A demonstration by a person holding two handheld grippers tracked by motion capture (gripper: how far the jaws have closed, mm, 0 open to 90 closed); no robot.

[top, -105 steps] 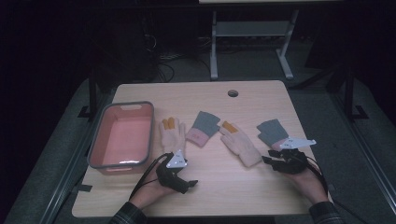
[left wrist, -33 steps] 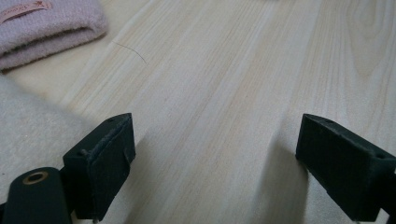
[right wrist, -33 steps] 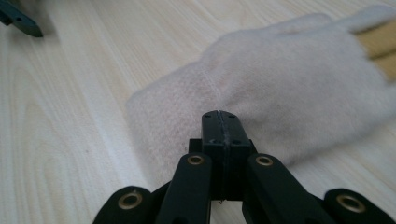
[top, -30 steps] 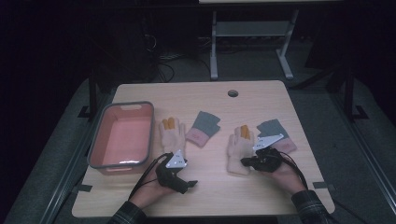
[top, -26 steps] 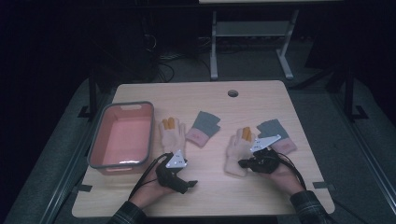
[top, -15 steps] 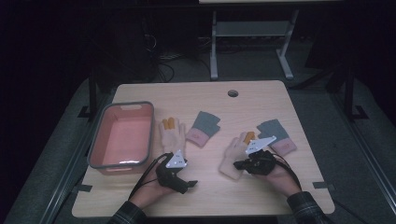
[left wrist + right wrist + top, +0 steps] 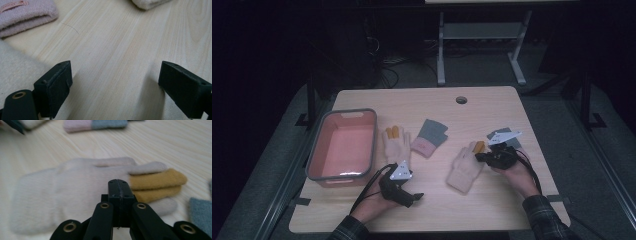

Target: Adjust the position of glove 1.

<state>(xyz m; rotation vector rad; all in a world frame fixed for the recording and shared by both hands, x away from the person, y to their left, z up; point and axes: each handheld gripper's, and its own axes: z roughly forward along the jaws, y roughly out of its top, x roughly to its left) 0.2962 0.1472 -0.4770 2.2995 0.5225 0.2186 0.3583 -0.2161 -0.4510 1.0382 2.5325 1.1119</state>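
A cream glove with yellow fingertips lies flat on the wooden table, right of centre. My right gripper is shut, its tips at the glove's finger end. In the right gripper view the shut jaws stand just before the glove, and no fabric shows between them. A second cream glove lies near the tray, with a grey-and-pink glove beside it. My left gripper rests open on the table below that glove. Bare wood lies between its jaws.
A pink tray with a grey rim stands at the table's left. Another grey glove lies partly under the right gripper. A round cable hole sits near the far edge. Bare table runs along the front.
The right gripper slid left over the cream glove, which turned and shifted with it. It then drew back up and right to the finger end. The left gripper stayed put.
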